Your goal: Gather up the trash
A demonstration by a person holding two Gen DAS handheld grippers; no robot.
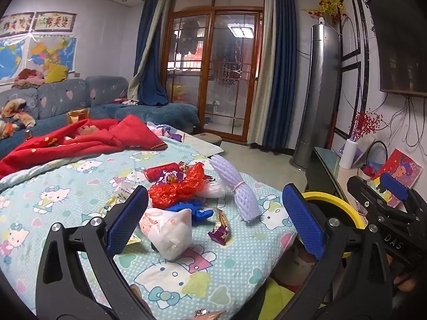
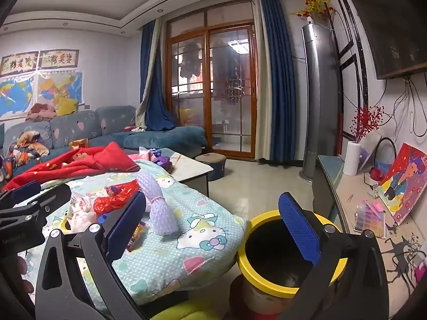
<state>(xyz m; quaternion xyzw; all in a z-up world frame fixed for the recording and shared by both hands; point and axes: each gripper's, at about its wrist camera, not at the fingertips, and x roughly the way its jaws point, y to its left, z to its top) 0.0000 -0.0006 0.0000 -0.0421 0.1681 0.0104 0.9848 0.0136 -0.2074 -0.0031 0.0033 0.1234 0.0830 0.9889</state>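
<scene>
A heap of trash lies on a Hello Kitty quilt (image 1: 66, 186): a white crumpled bag (image 1: 170, 232), a red plastic bag (image 1: 181, 189), a purple candy wrapper (image 1: 220, 230), a lavender foam net bundle (image 1: 236, 186) and a red can (image 1: 161, 172). My left gripper (image 1: 213, 218) is open, just above and before the white bag. My right gripper (image 2: 213, 229) is open and empty, between the quilt's edge and a yellow-rimmed bin (image 2: 269, 256), which also shows in the left wrist view (image 1: 333, 202). The foam net (image 2: 160, 208) lies just left of it.
A red blanket (image 1: 80, 138) lies on the far quilt. A blue sofa (image 1: 80, 98) stands behind. A low table (image 2: 192, 168) and stool (image 2: 213, 165) stand past the quilt. A TV cabinet (image 2: 360, 200) with a vase and picture runs along the right.
</scene>
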